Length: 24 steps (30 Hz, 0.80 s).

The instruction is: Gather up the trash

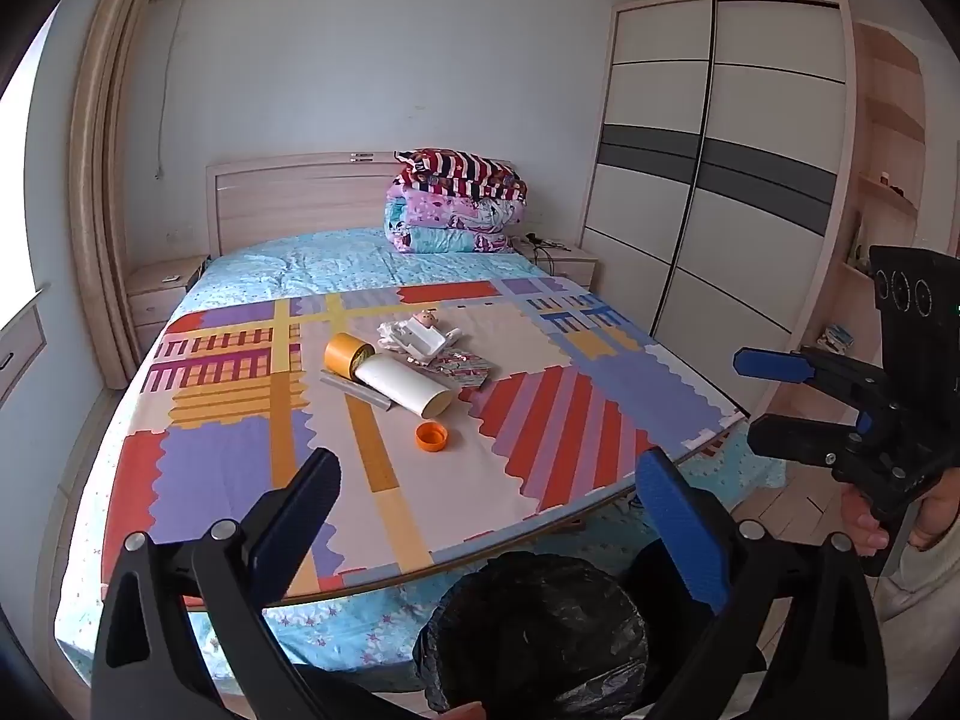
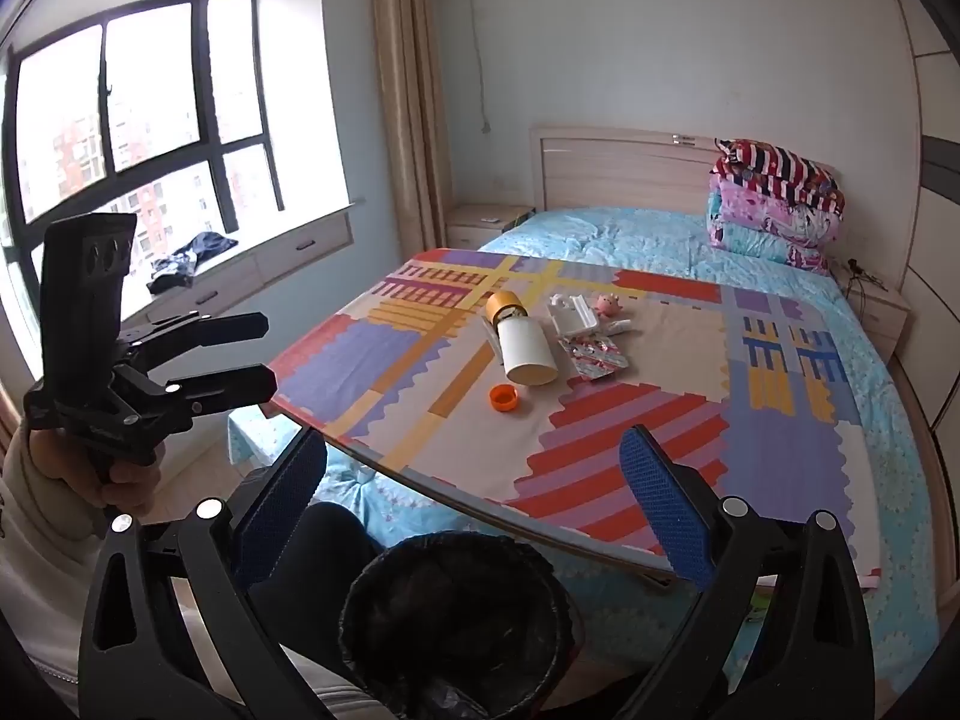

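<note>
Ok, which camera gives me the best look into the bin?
Right wrist. The bin sits between the open right gripper fingers, with its whole round rim and dark liner visible, and you look down into it. On the left wrist the bin is partly covered by the open left gripper finger, showing mostly crumpled liner.

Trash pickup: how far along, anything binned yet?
Barely started, by the look of it. Done: nothing evident; what the black-lined bin holds can't be told. In hand: nothing; left gripper and right gripper both have open, empty jaws. Left: orange cap, white tube, tape roll, foil wrappers and white scraps on the mat.
</note>
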Motion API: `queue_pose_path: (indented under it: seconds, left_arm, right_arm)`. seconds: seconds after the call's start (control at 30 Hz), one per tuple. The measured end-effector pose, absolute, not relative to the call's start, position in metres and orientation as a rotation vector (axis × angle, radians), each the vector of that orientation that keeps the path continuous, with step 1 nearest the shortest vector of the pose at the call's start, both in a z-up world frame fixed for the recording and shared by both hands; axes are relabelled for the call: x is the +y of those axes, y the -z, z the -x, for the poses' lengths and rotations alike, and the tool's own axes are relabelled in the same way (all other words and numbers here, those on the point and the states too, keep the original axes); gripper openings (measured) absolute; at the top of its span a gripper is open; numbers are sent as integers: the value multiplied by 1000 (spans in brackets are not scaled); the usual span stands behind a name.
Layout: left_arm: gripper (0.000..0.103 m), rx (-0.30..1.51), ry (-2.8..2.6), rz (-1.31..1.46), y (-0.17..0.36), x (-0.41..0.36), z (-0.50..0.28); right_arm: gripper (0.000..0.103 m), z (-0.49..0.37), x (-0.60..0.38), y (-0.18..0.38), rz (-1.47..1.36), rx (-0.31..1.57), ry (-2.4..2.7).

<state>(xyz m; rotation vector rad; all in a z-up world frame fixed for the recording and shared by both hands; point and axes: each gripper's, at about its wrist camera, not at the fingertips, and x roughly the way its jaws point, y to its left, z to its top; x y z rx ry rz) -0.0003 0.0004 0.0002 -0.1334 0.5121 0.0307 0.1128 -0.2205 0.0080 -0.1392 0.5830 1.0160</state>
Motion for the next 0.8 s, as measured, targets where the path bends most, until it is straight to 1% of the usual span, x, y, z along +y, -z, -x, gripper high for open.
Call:
queue_pose_path:
  seconds: [0.8]
  left_arm:
    - [95, 531, -28, 136, 2, 3, -1]
  right_arm:
    - [99, -111, -213, -8, 164, 578, -1022]
